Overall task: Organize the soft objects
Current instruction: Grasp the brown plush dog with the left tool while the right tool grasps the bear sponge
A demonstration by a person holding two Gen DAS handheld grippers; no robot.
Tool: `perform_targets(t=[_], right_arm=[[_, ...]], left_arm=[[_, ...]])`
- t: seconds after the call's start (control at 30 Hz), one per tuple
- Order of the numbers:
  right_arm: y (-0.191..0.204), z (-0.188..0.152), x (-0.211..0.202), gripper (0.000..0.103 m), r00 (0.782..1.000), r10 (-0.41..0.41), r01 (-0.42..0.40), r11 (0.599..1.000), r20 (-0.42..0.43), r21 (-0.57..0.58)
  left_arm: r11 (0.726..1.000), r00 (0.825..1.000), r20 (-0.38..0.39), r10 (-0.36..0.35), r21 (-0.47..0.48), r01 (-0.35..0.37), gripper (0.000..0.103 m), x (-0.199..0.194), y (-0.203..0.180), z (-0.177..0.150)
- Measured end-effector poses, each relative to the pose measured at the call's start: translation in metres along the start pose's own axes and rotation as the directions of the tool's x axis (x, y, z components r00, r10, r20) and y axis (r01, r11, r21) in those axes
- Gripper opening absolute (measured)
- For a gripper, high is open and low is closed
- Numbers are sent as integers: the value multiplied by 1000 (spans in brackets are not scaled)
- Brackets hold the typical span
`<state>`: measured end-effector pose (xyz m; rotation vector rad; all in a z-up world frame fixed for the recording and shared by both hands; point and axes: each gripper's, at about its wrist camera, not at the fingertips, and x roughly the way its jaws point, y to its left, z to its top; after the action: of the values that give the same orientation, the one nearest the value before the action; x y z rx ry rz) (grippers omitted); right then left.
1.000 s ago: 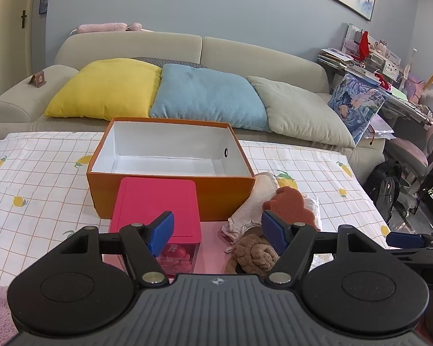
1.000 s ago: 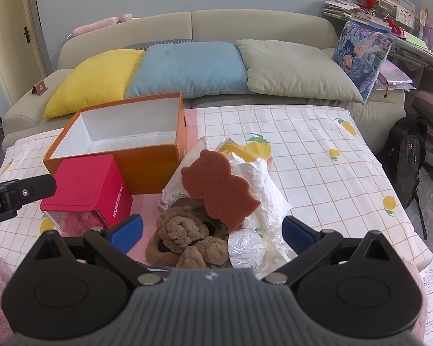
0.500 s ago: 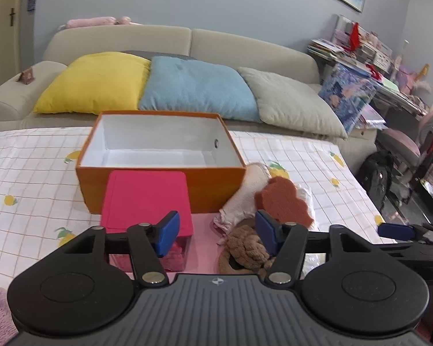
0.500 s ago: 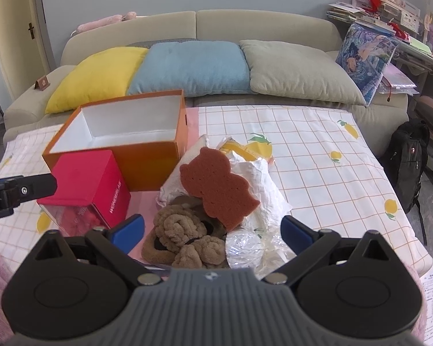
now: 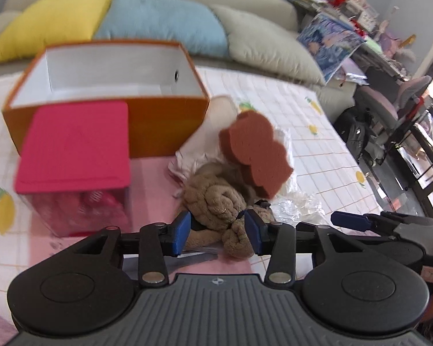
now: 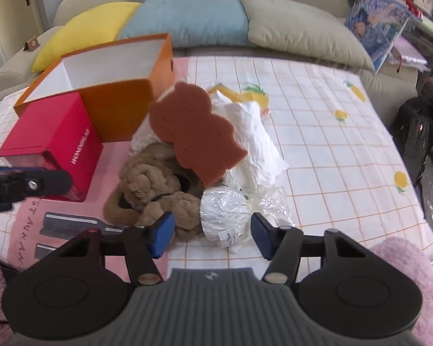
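A heap of soft things lies on the table: a brown plush toy (image 5: pixel 216 201) (image 6: pixel 153 190), a brown bear-shaped sponge (image 5: pixel 254 155) (image 6: pixel 196 132) leaning on top, white cloth and plastic (image 6: pixel 251 141), and a plastic-wrapped roll (image 6: pixel 225 216). My left gripper (image 5: pixel 218 233) is open with the plush toy between its blue pads, close to both. My right gripper (image 6: pixel 212 235) is open with the wrapped roll between its fingers, apart from both pads. An open orange box (image 5: pixel 106 86) (image 6: pixel 106 72) stands behind the heap.
A pink-lidded clear box (image 5: pixel 75 155) (image 6: pixel 52 144) stands left of the heap, in front of the orange box. A sofa with yellow, blue and grey cushions (image 6: pixel 187 20) runs behind the table. Pink fluffy fabric (image 6: pixel 404 282) lies at the near edge.
Both grippers have moved forward and down onto the heap. The left jaws have narrowed around the plush toy. The right jaws have narrowed around the wrapped roll.
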<state>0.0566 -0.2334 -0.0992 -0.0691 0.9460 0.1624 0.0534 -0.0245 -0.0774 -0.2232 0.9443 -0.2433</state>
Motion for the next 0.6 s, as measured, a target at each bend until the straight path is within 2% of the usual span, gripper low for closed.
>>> perform_targets(t=[0.03, 0.1, 0.23, 0.27, 0.3, 0.37, 0.47, 0.53, 0.6], right_arm=[[-2, 0, 5, 59, 1000, 9, -9, 1000, -11, 7], [-5, 3, 10, 59, 1000, 24, -24, 1000, -6, 10], [-9, 14, 21, 59, 999, 27, -27, 1000, 22, -14], [-8, 17, 25, 60, 999, 29, -28, 999, 24, -28], [-8, 20, 29, 63, 999, 31, -30, 999, 22, -45], [-5, 25, 38, 67, 999, 30, -29, 997, 11, -78], [3, 30, 50, 70, 1000, 25, -21, 983, 18, -185], [13, 31, 56, 76, 998, -18, 34, 954, 56, -298], [18, 31, 62, 77, 996, -24, 53, 928, 81, -368]], left_arm=[[1000, 1000, -16, -4, -14, 3, 57, 7, 0, 1], [998, 999, -37, -10, -62, 8, 68, 22, 0, 3], [985, 996, -88, 13, -171, -29, 70, 49, 5, 11], [981, 995, -95, 29, -187, -46, 74, 56, 6, 14], [977, 994, -105, 40, -204, -61, 78, 62, 6, 16], [971, 991, -128, 43, -229, -71, 78, 72, 6, 19], [966, 983, -169, 73, -235, -112, 79, 86, 5, 22], [964, 978, -195, 71, -240, -118, 79, 91, 4, 24], [963, 974, -212, 73, -240, -125, 79, 96, 4, 25]])
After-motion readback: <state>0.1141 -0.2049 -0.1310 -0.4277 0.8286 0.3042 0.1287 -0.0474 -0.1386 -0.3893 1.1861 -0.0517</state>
